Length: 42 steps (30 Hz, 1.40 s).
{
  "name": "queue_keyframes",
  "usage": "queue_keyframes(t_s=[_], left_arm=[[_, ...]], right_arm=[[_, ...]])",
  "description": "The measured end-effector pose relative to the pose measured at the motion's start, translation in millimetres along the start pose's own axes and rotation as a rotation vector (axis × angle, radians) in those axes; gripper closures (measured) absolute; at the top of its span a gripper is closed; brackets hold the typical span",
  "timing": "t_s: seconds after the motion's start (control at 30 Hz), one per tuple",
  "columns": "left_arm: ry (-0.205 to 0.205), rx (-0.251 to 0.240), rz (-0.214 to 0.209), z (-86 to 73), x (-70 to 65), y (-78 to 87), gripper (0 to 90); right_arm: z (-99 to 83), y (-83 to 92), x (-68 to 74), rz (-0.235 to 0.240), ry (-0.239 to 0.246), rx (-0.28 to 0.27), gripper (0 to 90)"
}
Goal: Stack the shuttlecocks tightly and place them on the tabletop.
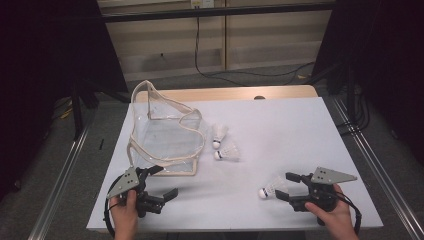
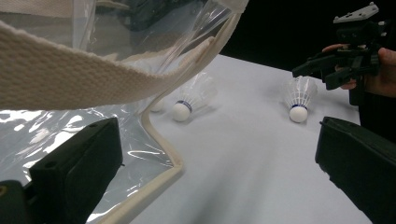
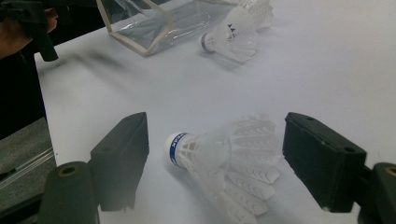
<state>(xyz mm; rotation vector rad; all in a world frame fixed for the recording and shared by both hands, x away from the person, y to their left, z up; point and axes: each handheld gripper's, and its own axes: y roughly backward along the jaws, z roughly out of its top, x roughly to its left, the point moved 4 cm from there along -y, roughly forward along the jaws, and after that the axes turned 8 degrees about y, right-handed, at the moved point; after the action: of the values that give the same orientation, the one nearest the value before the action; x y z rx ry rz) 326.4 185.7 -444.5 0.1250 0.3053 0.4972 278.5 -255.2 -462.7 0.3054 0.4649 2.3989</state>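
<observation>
From the high view, the right gripper (image 1: pixel 283 186) lay low on the worktop (image 1: pixel 280 125) with a shuttlecock (image 1: pixel 270 188) between its fingers, cork end pointing away from the hand toward the left gripper (image 1: pixel 161 182), feather skirt back toward the palm. The left gripper's fingers stood wide and held nothing, just beside the near corner of the clear bag (image 1: pixel 165 135) (its cloth-trimmed mouth gaping upward). Two more shuttlecocks (image 1: pixel 225 145) lay beyond, between the bag and the right hand, well apart from both sets of fingers.

In the left gripper view, the left fingers (image 2: pixel 77 172) flanked the bag's edge, apart from it, and the held-for shuttlecock (image 2: pixel 299 95) sat far off under the other gripper.

In the right gripper view, the shuttlecock (image 3: pixel 219 161) lay with its long axis running along the fingers (image 3: pixel 122 154), not across. The fingers stood fairly wide and clear of the skirt on both sides; nothing blocked the squeeze, though feathers would likely crush
</observation>
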Motion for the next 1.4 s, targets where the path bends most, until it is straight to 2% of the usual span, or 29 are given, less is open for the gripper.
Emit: queue_keyframes(t_s=[0.23,0.4,0.73,1.0,1.13,1.23,1.4], left_arm=[[0.004,-0.003,-0.003,0.2,-0.5,0.5,0.8],[0.003,0.0,-0.005,0.1,-0.6,0.2,0.8],[-0.003,-0.001,-0.013,0.2,-1.5,-0.4,0.9],[-0.001,-0.003,-0.01,-0.1,-0.7,-0.5,0.9],[-0.004,0.003,-0.008,-0.4,-0.3,-0.5,0.9],[-0.003,0.002,-0.01,-0.4,-0.5,-0.5,0.9],[-0.002,-0.005,-0.013,-0.1,-0.7,0.5,0.9]], right_arm=[[-2.0,-1.6,0.8,0.011,-0.006,0.025,25.6],[-2.8,-3.5,2.4,0.031,-0.005,0.034,33.1],[-6.9,-9.6,8.9,0.099,0.001,0.096,57.6],[-9.1,-12.3,12.2,0.118,0.04,0.142,76.8],[-9.3,-12.7,14.3,0.145,0.044,0.154,87.3],[-7.1,-12.2,16.2,0.149,0.05,0.152,88.7],[-1.5,-10.4,14.4,0.138,0.04,0.115,89.0]])
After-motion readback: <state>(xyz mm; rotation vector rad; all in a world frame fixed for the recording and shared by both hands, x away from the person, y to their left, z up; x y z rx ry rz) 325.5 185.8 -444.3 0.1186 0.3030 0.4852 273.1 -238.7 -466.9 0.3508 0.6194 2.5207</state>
